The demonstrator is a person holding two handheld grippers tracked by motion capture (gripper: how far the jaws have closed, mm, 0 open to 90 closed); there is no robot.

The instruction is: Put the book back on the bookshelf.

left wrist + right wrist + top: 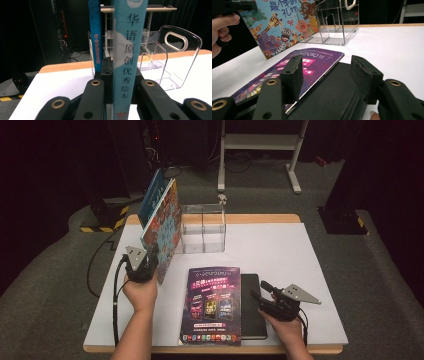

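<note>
My left gripper [152, 255] is shut on the pale-blue spine of a colourful picture book [165, 225], which stands upright and tilted just left of a clear acrylic rack [202, 227]. In the left gripper view, both jaws press the spine [127, 37], and a second, darker blue book [95, 25] stands behind it by the rack [172, 57]. My right gripper [260, 290] hovers low over a black book [252, 315] lying flat, jaws apart. A purple magazine [212, 305] overlaps that book's left side. In the right gripper view, the black book [332, 95] and magazine [312, 60] lie under the open jaws.
A white sheet [280, 250] covers the wooden table. On the dark floor stand a white metal frame [260, 145] behind the table and yellow-and-black striped bases at left [102, 220] and right [345, 220]. A black cable [116, 295] trails from my left gripper.
</note>
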